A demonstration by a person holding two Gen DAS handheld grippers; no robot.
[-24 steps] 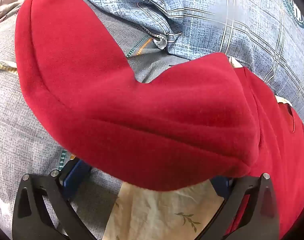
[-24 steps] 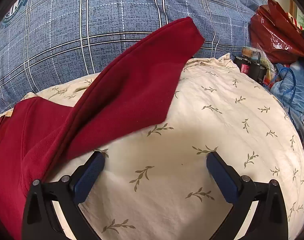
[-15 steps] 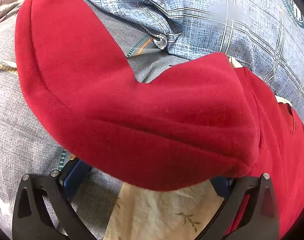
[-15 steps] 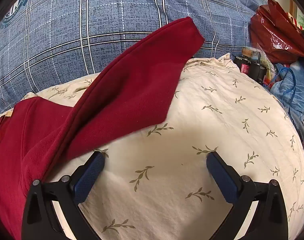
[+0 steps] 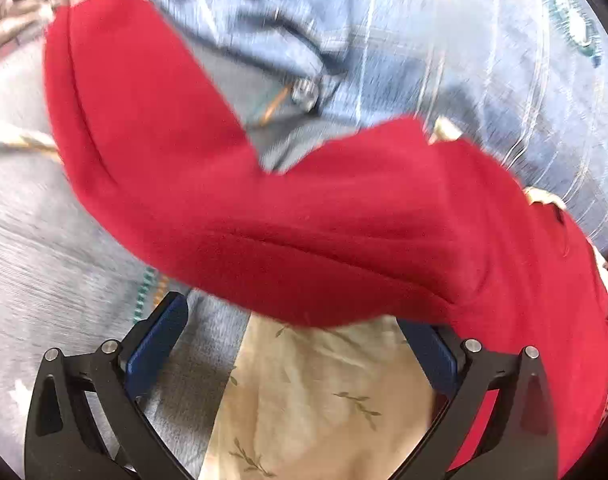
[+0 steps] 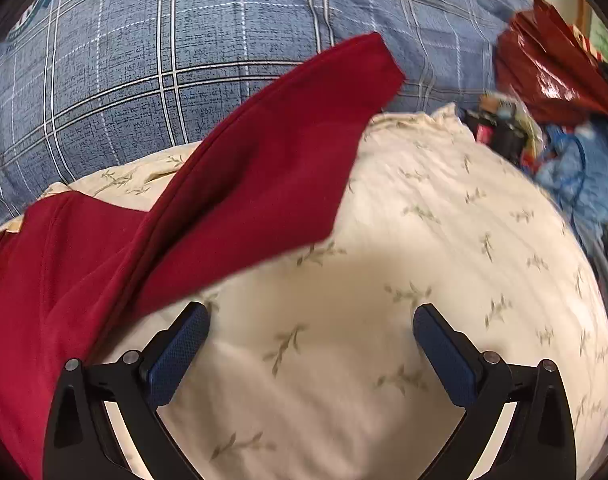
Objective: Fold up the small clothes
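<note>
A small red fleece garment (image 5: pixel 344 224) lies spread on the bed, one part reaching to the upper left and its near hem just ahead of my left gripper (image 5: pixel 299 320). The left gripper is open and empty, its blue pads either side of the hem over a cream leaf-print cloth (image 5: pixel 324 400). In the right wrist view the same red garment (image 6: pixel 243 184) lies at the left with one long part pointing up and right. My right gripper (image 6: pixel 312 320) is open and empty over the cream cloth (image 6: pixel 424 240), its left pad beside the red fabric's edge.
A blue plaid quilt (image 6: pixel 163 60) lies behind the garment, also in the left wrist view (image 5: pixel 484 60). A grey-blue fabric (image 5: pixel 31 260) lies at the left. A red shiny bag (image 6: pixel 552 68), dark items and blue cloth (image 6: pixel 584 168) crowd the far right.
Both views have turned blurred from motion. The left gripper has drawn back slightly from the red hem; the right view has shifted a little. Both grippers stay open.
</note>
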